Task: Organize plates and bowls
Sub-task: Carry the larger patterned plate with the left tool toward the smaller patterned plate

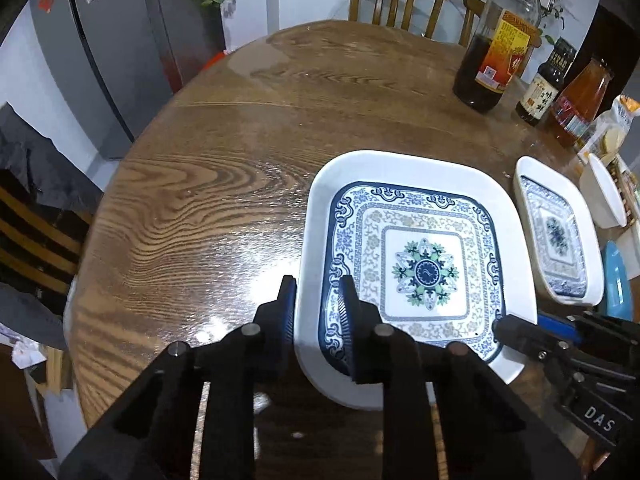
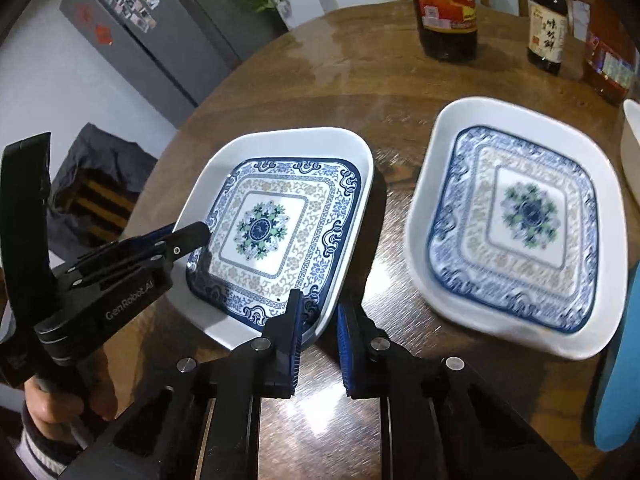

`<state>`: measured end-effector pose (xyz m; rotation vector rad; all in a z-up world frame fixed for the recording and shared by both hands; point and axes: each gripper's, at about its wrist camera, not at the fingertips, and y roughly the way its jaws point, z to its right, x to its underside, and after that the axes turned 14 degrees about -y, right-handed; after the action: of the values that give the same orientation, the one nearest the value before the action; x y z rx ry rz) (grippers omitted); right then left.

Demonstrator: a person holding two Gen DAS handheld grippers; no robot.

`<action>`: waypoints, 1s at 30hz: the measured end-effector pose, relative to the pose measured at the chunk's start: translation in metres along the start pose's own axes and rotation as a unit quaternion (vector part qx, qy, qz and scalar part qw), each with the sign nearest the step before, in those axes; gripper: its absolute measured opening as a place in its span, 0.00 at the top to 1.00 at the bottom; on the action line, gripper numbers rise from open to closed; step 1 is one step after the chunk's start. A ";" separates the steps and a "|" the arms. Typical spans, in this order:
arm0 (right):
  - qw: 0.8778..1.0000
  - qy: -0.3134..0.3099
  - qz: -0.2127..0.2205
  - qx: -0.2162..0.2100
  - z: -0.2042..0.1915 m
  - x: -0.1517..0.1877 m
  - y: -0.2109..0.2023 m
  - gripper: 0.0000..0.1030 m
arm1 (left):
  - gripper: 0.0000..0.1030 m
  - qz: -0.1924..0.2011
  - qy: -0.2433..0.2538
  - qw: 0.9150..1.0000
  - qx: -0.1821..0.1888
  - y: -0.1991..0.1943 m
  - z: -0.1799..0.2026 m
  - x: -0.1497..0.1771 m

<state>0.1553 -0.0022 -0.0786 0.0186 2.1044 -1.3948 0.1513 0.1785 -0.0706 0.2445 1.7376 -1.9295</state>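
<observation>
Grippers clamping same plate (image 1: 424,268): left gripper (image 1: 318,308) pinching left rim, right gripper (image 2: 318,320) pinching near-right rim; second plate (image 2: 516,224) lying right, apart.

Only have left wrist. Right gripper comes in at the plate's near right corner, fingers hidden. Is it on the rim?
Observer: Yes. Right wrist view: the right gripper straddles the rim of the near plate, one finger inside, one outside, pads against it.
Operator: Left gripper from outside?
Observer: The upper finger of the left gripper reaches over the plate's left rim onto the blue border.
Operator: Handle?
Observer: A hand with a striped cuff grips it.
</observation>
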 end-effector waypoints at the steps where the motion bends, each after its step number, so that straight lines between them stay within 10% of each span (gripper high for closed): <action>1: 1.000 0.003 0.000 -0.009 -0.002 0.001 -0.001 0.82 | 0.80 0.000 -0.002 1.000 -0.003 -0.002 -0.003 0.002; 19: 0.998 -0.034 -0.023 -0.050 -0.040 0.033 -0.011 0.80 | 0.81 -0.010 -0.054 0.998 -0.014 -0.037 -0.041 0.051; 25: 0.999 -0.039 0.005 -0.030 -0.040 0.033 -0.029 0.55 | 0.30 0.002 -0.069 0.997 -0.017 -0.049 -0.039 0.056; 30: 0.999 -0.026 0.038 -0.020 -0.023 0.029 -0.060 0.51 | 0.27 0.021 -0.067 0.997 -0.018 -0.069 -0.031 0.058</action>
<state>0.1012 -0.0186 -0.0370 0.0460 2.0669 -1.2955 0.0617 0.1952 -0.0429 0.1360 1.6647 -1.8394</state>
